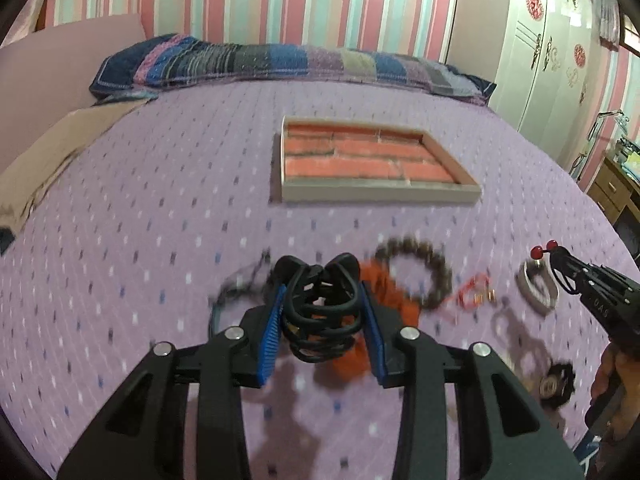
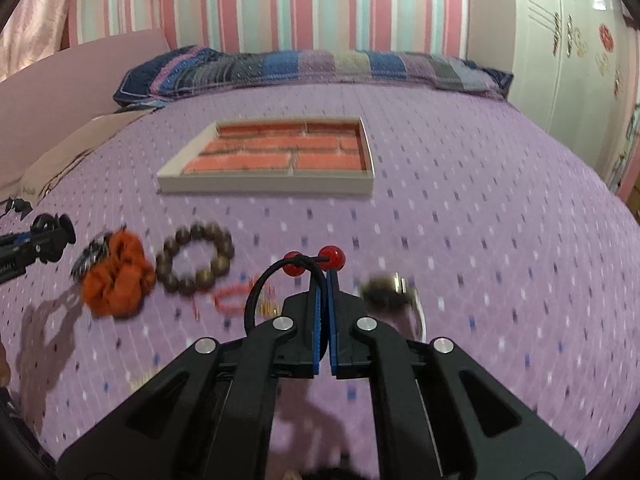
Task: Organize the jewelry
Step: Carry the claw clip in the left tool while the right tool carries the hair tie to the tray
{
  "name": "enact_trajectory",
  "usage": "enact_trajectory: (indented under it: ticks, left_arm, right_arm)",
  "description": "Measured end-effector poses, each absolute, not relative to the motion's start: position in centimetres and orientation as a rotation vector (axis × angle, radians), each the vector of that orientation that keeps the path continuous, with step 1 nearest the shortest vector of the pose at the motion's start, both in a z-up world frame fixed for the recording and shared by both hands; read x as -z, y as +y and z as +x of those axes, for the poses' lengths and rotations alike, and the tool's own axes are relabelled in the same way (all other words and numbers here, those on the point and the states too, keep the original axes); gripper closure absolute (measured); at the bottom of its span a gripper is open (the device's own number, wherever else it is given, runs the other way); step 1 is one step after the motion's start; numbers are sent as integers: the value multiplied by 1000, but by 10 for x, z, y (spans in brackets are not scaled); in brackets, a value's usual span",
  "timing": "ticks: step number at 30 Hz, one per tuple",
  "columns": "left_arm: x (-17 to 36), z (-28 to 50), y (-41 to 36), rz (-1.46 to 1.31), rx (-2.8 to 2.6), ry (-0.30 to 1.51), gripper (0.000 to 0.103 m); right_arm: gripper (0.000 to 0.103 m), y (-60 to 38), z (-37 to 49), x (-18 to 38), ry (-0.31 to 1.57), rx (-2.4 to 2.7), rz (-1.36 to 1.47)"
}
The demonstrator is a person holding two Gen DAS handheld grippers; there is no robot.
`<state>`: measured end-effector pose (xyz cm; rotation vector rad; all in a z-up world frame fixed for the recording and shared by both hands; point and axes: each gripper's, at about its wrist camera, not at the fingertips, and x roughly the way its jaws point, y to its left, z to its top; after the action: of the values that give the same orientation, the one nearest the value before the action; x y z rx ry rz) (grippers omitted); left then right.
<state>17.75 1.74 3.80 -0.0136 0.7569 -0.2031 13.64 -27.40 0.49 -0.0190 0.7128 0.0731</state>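
Note:
My left gripper (image 1: 323,292) is shut on a black claw hair clip (image 1: 320,316), its blue pads pressing both sides, held above the purple bedspread. My right gripper (image 2: 324,278) is shut on a black elastic hair tie with two red beads (image 2: 314,262), and its loop hangs to the left. In the left wrist view the right gripper (image 1: 560,274) and its red beads (image 1: 543,249) show at the right edge. A shallow tray (image 1: 372,194) with orange-lined compartments lies further back on the bed, also in the right wrist view as the tray (image 2: 264,185).
On the bedspread lie an orange scrunchie (image 2: 118,280), a brown bead bracelet (image 2: 196,260), a red cord bracelet (image 2: 232,296), a silver bangle (image 1: 536,292) and a black flower piece (image 1: 554,384). A striped pillow (image 1: 280,60) lies at the far edge. A white wardrobe (image 1: 552,52) stands right.

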Motion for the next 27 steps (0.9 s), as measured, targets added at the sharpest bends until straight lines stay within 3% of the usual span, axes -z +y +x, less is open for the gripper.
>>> enact_trajectory:
  ticks: [14, 20, 27]
  left_arm:
    - [-62, 378, -30, 36, 253, 775, 66]
    - [-28, 476, -51, 23, 197, 893, 66]
    - [13, 535, -64, 28, 149, 983, 66]
  right_arm:
    - [99, -265, 343, -26, 732, -119, -31]
    - [99, -267, 442, -3, 811, -81, -13]
    - [99, -259, 511, 27, 895, -66, -39]
